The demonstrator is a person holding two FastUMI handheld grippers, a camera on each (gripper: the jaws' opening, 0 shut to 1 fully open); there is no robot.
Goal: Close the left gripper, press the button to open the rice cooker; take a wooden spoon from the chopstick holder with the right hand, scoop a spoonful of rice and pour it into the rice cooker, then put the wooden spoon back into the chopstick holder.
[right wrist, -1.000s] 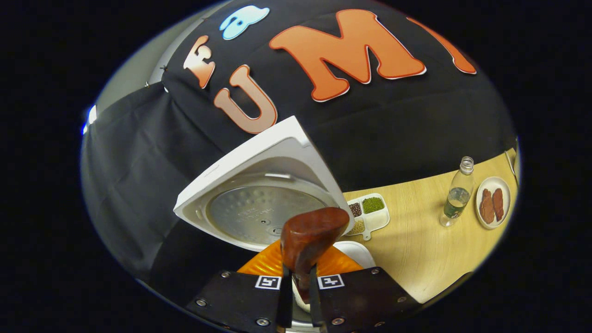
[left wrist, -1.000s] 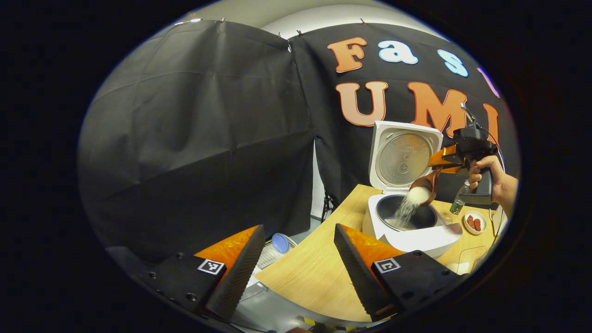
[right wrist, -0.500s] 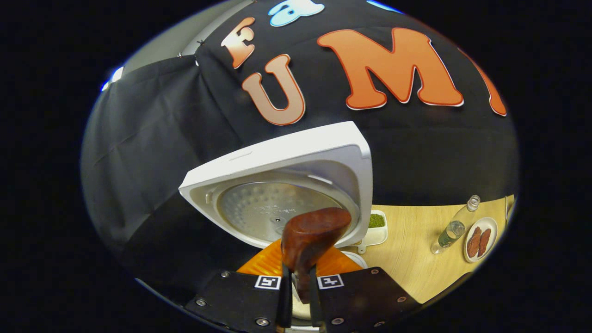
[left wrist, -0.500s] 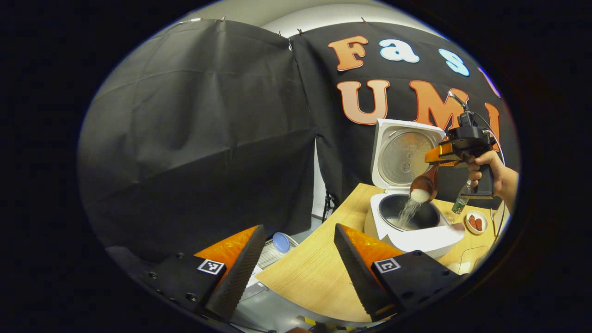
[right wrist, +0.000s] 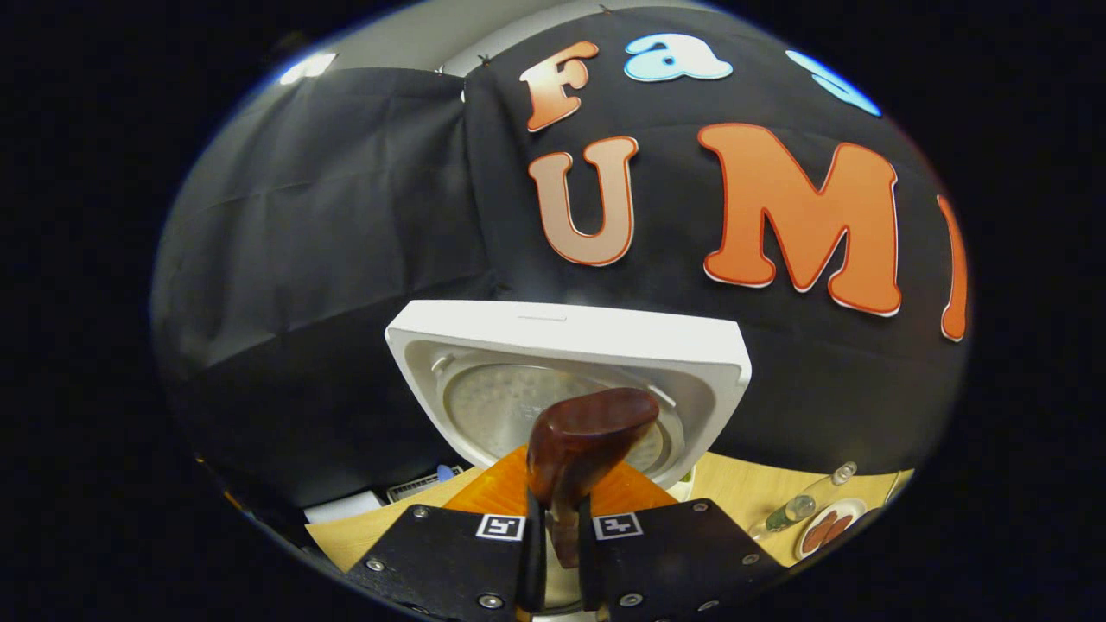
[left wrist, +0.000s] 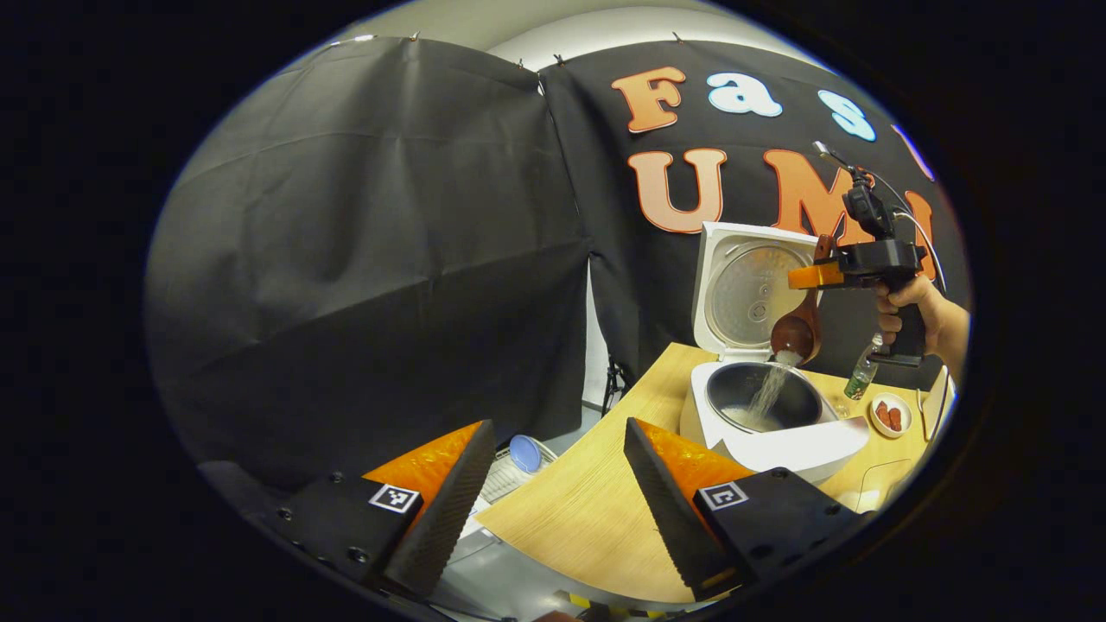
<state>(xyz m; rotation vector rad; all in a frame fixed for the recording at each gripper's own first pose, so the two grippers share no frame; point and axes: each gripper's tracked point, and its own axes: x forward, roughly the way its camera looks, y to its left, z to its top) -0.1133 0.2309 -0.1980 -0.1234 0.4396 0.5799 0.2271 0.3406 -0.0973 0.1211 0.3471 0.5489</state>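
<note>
Rice is streaming from the wooden spoon (left wrist: 795,331) into the rice cooker (left wrist: 772,415), whose lid is standing upright behind the pot. The right gripper (right wrist: 556,527) is pinching the spoon's handle above the pot, bowl tipped downward. The left gripper (left wrist: 553,492) is hanging wide apart, well in front of the cooker, holding nothing. The spoon looks stiff, light, perhaps slick; gripping mid-handle seems soundest. From the right gripper view the pot and falling rice are hidden beneath the fingers (right wrist: 533,553). The cooker's button is hard to make out.
</note>
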